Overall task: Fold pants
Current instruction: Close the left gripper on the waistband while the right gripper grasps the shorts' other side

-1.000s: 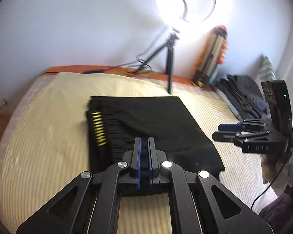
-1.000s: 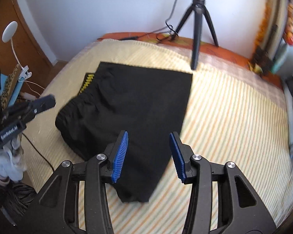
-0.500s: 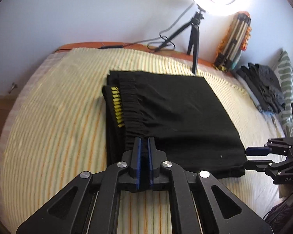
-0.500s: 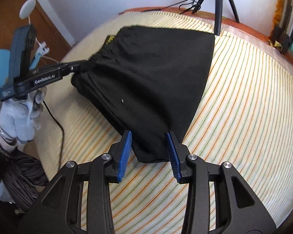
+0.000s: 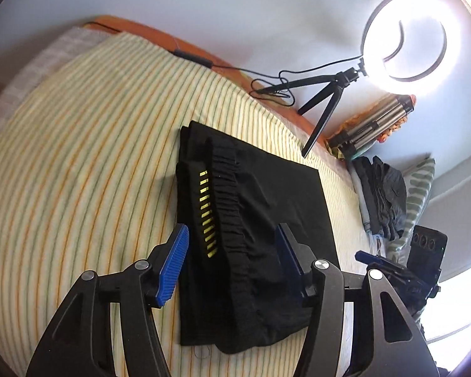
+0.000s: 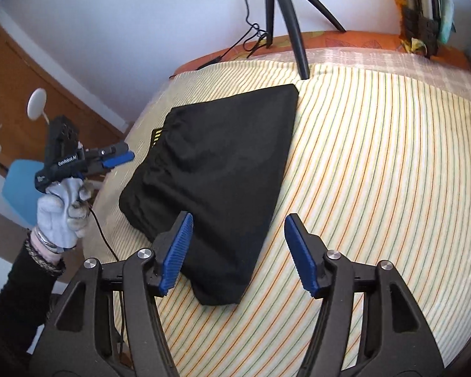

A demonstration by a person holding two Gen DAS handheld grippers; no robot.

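Folded black pants (image 5: 260, 220) on a striped bed (image 5: 78, 163), ring light (image 5: 403, 36) behind.
Left claw (image 5: 232, 264) and right claw (image 6: 238, 251) both gape wide, gripping nothing.

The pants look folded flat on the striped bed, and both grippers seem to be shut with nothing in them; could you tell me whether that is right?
Not quite: both grippers are open. The left wrist view shows the left gripper with its jaws spread over the pants, and the right wrist view shows the right gripper spread too. The pants do lie folded on the striped bed, and neither gripper holds anything.
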